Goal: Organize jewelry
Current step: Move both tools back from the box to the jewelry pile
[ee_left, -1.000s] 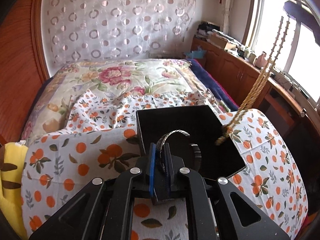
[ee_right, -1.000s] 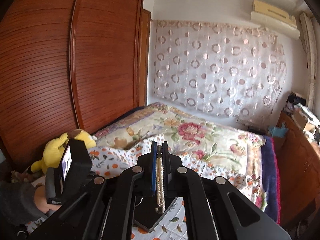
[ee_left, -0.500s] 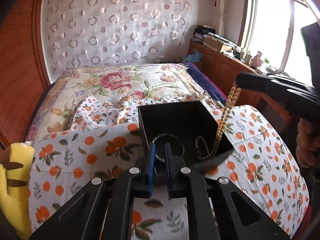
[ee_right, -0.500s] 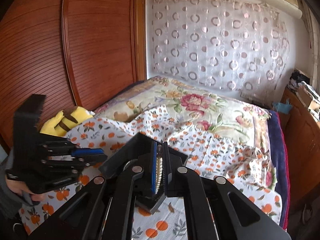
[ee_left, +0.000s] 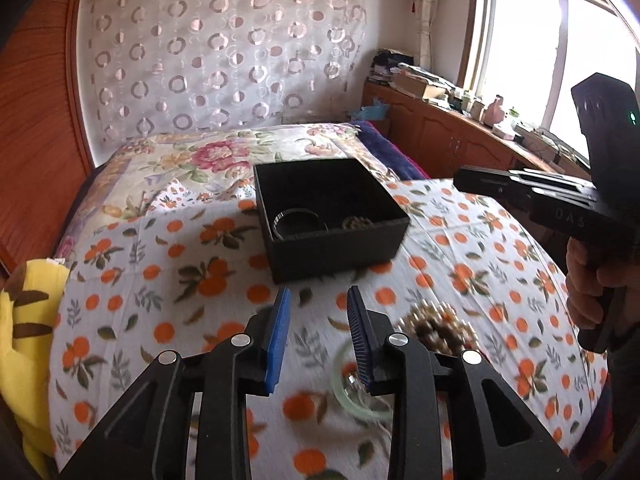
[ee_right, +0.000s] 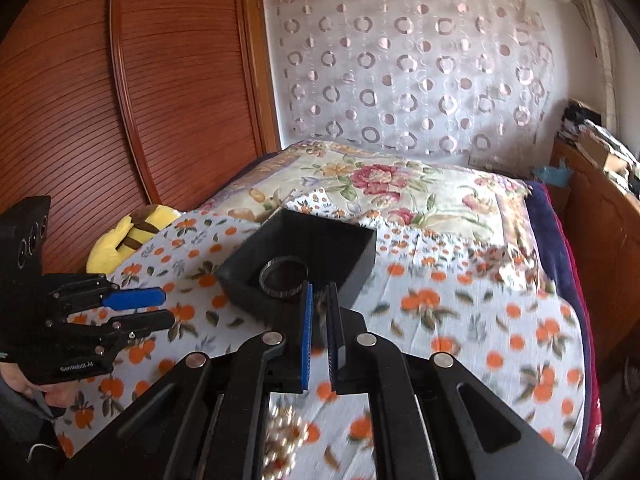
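A black open box [ee_left: 332,220] sits on the orange-print cloth; it also shows in the right wrist view [ee_right: 304,264]. Inside lie a dark bangle [ee_left: 296,222] [ee_right: 285,278] and a coiled bead strand [ee_left: 356,223]. A pale bead bracelet [ee_left: 436,326] and a green glass bangle [ee_left: 354,394] lie on the cloth near me; the beads show blurred in the right wrist view [ee_right: 286,436]. My left gripper [ee_left: 319,300] is open and empty, short of the box. My right gripper [ee_right: 317,296] is slightly open and empty, at the box's near edge.
A yellow plush toy [ee_left: 24,344] lies at the left edge of the bed. A wooden wardrobe [ee_right: 120,100] stands left. A wooden cabinet [ee_left: 460,140] with clutter runs under the window at the right. A flowered quilt [ee_left: 224,156] lies behind the box.
My left gripper let go of the dark bangle into the box, opened and pulled back. My right gripper released the bead strand into the box, opened a little and drew back.
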Demonstrator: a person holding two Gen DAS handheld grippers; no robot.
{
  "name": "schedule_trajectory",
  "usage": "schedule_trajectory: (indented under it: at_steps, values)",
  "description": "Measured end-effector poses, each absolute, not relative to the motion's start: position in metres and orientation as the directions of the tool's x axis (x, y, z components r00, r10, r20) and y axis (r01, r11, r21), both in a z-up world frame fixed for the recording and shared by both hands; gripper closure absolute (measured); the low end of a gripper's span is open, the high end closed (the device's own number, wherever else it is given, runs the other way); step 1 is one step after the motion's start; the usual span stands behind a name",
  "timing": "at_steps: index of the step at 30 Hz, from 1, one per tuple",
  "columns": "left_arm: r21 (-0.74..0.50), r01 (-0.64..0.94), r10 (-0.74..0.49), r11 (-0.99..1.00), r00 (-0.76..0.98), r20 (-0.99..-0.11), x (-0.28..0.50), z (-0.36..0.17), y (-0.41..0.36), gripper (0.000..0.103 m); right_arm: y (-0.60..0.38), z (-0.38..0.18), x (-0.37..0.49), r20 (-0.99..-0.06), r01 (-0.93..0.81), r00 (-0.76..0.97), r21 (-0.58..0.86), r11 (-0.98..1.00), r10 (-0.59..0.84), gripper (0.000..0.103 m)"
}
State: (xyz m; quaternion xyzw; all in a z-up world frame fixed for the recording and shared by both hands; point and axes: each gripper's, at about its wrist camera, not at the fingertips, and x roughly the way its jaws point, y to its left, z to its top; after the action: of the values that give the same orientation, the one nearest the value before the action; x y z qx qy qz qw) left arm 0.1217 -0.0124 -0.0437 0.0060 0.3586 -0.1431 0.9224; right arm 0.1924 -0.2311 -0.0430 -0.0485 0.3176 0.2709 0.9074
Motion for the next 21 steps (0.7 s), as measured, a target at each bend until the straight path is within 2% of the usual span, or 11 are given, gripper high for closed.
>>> schedule_trajectory:
  at_steps: [2, 5, 9, 11, 13, 15, 21]
  values:
    - [-0.094, 0.270, -0.262, 0.958, 0.696, -0.668, 0.114, -0.048, -0.014, 0.075, -0.235, -0.049, 0.180, -0.606, -0.514, 0.651, 0.091, 0.853, 0.457, 0.094]
    - [-0.098, 0.266, -0.260, 0.959, 0.690, -0.675, 0.104, -0.054, -0.015, 0.073, -0.241, -0.060, 0.156, -0.611, -0.499, 0.650, 0.106, 0.860, 0.452, 0.080]
    - [-0.096, 0.257, -0.253, 0.962, 0.691, -0.677, 0.092, -0.058, -0.015, 0.064, -0.248, -0.073, 0.132, -0.624, -0.480, 0.645, 0.119, 0.869, 0.442, 0.078]
    - [-0.094, 0.254, -0.248, 0.963, 0.693, -0.677, 0.086, -0.059, -0.016, 0.056, -0.251, -0.080, 0.119, -0.631, -0.469, 0.644, 0.120, 0.875, 0.432, 0.075]
    - [-0.095, 0.257, -0.251, 0.962, 0.691, -0.678, 0.081, -0.060, -0.018, 0.046, -0.254, -0.087, 0.108, -0.636, -0.461, 0.640, 0.129, 0.878, 0.430, 0.067]
    - [-0.091, 0.261, -0.252, 0.961, 0.688, -0.681, 0.078, -0.062, -0.020, 0.032, -0.260, -0.094, 0.098, -0.645, -0.449, 0.633, 0.144, 0.882, 0.428, 0.061]
    - [-0.086, 0.281, -0.257, 0.956, 0.655, -0.711, 0.080, -0.071, -0.030, 0.023, -0.274, -0.111, 0.080, -0.669, -0.399, 0.633, 0.150, 0.904, 0.391, 0.045]
